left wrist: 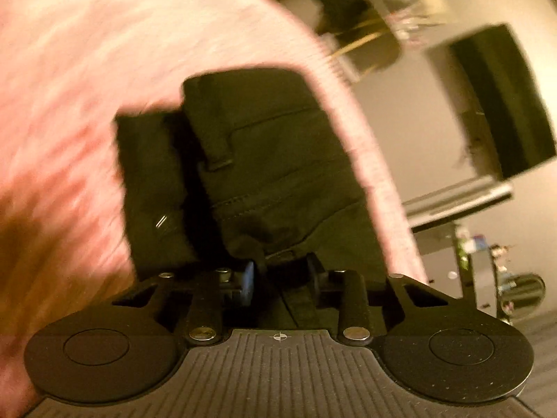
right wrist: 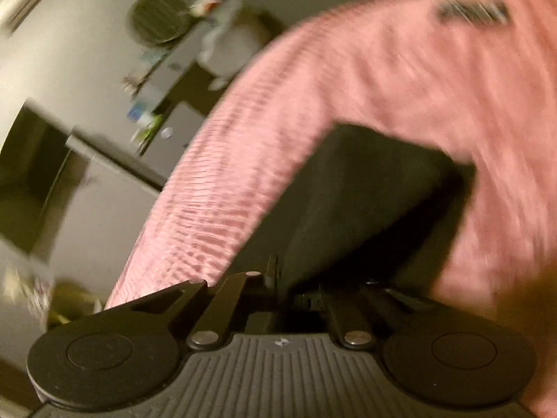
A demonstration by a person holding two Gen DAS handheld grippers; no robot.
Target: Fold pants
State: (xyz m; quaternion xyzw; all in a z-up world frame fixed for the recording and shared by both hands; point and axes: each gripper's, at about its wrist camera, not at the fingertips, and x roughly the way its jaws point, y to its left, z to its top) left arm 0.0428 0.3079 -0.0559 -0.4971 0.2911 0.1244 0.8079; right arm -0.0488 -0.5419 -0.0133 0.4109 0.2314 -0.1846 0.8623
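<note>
The black pants (left wrist: pixel 264 160) lie on a pink fuzzy blanket (left wrist: pixel 76 80), with a seam and a pocket showing. My left gripper (left wrist: pixel 282 271) is shut on the pants' near edge, and dark cloth runs back between its fingers. In the right wrist view the pants (right wrist: pixel 369 202) are a dark, smooth panel on the pink blanket (right wrist: pixel 383 69). My right gripper (right wrist: pixel 296 296) is shut on their near edge. Both views are blurred by motion.
The blanket's edge drops off to the room beyond. A dark screen (left wrist: pixel 501 101) and a cluttered shelf (left wrist: pixel 487 247) stand at the right of the left wrist view. A round fan (right wrist: pixel 160 17) and a dark screen (right wrist: pixel 31 174) are at the left of the right wrist view.
</note>
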